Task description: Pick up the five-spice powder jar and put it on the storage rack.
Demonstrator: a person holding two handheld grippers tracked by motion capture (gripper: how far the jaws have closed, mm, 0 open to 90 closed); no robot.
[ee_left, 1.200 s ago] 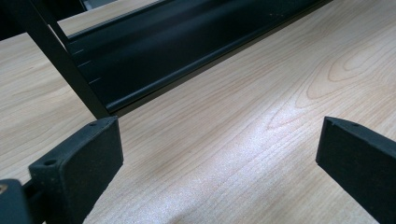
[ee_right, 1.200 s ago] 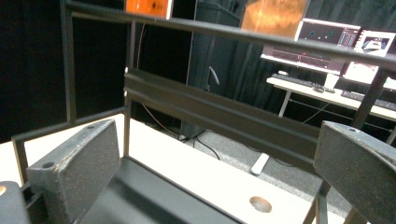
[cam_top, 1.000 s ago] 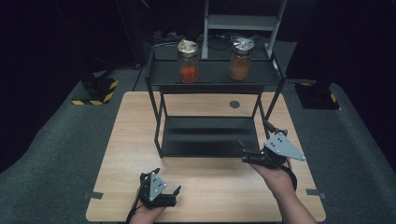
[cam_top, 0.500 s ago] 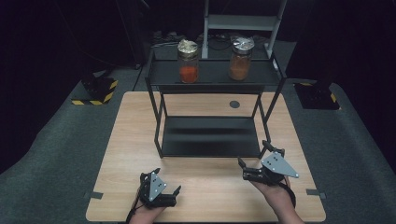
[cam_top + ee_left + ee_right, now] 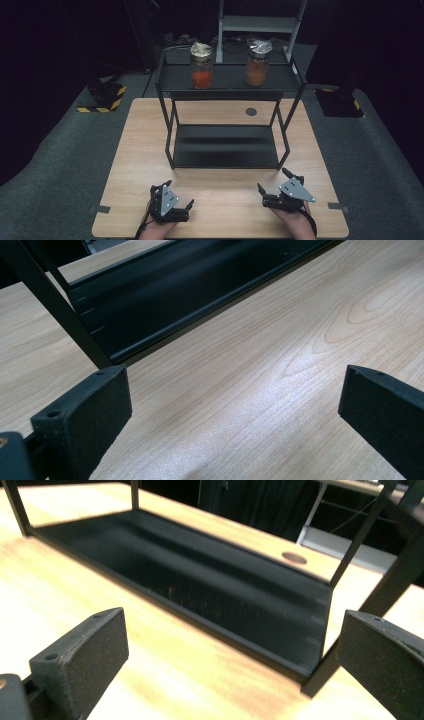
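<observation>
A black two-tier rack [image 5: 227, 80] stands in the middle of the wooden table [image 5: 145, 150]. Its top shelf carries a jar of red contents [image 5: 201, 72] and a jar of orange-brown contents [image 5: 257, 67], both with foil-like lids. The lower shelf [image 5: 225, 145] is bare. My left gripper [image 5: 177, 194] rests near the table's front edge, left of centre, open and holding nothing. My right gripper [image 5: 273, 180] sits just in front of the rack's right front leg, also open and holding nothing. In the left gripper view the left gripper [image 5: 235, 385] has bare wood between its jaws. The right gripper [image 5: 232, 625] faces the lower shelf [image 5: 210, 590].
A round dark grommet [image 5: 251, 111] lies in the table behind the rack. A yellow-and-black striped base [image 5: 102, 97] sits on the grey floor at the left. A white frame [image 5: 260, 22] stands behind the rack, and another dark base [image 5: 340, 105] is at the right.
My right gripper has drawn back from beside the rack's right front leg towards the table's front edge. The left gripper and the jars have not moved.
</observation>
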